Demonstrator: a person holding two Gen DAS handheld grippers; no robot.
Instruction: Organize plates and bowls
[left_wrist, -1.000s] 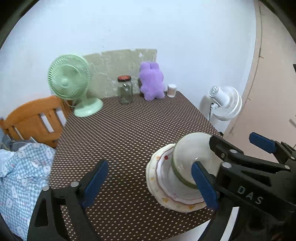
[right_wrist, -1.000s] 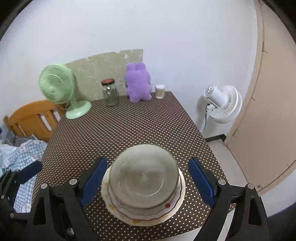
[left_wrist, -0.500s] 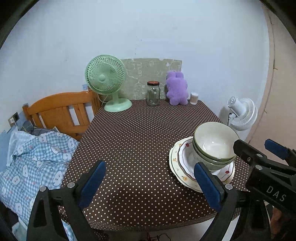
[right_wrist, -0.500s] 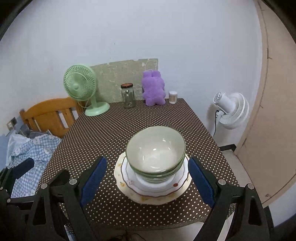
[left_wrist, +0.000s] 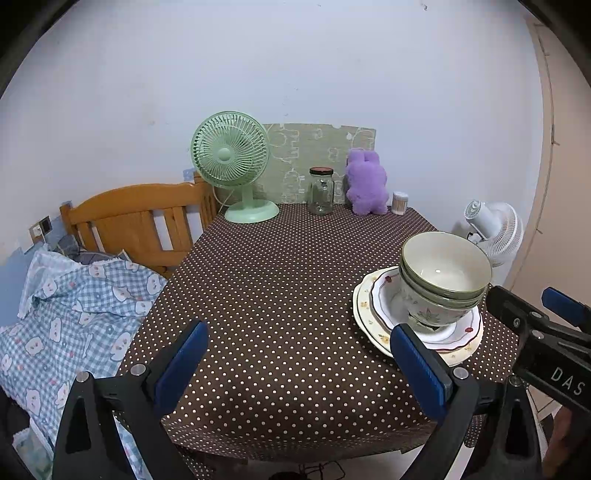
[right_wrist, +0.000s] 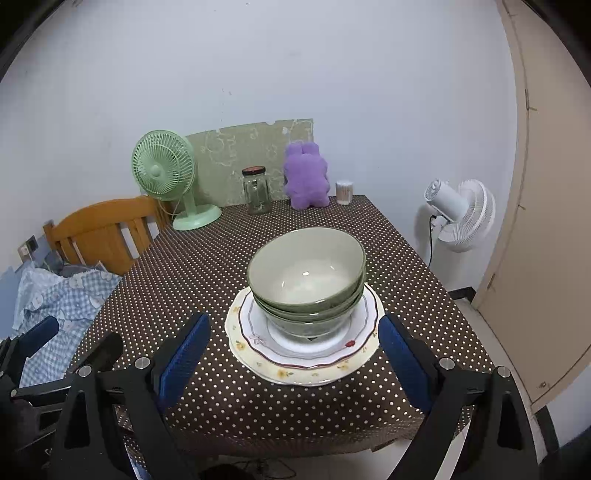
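Observation:
Nested green bowls (right_wrist: 306, 280) stand on two stacked floral plates (right_wrist: 303, 363) near the front of the brown dotted table (right_wrist: 207, 266). My right gripper (right_wrist: 293, 343) hovers short of the stack, apart from it, its jaws opening wide with nothing pressed between the pads. In the left wrist view the bowls (left_wrist: 443, 273) and plates (left_wrist: 369, 310) sit to the right. My left gripper (left_wrist: 295, 347) stands open and empty over bare cloth, left of the stack. The right gripper (left_wrist: 528, 299) shows at that view's right edge; the left gripper (right_wrist: 74, 338) shows at the other's left edge.
Along the back wall stand a green desk fan (left_wrist: 229, 155), a glass jar (left_wrist: 321, 192), a purple plush toy (left_wrist: 365, 184) and a small toothpick pot (left_wrist: 399, 203). A white floor fan (left_wrist: 491, 236) is right of the table. A wooden headboard (left_wrist: 140, 218) and blue checked bedding (left_wrist: 74, 302) lie left.
Both grippers have drawn back from the stack toward the table's front edge, so more of the table shows. Bowls and plates stayed in place.

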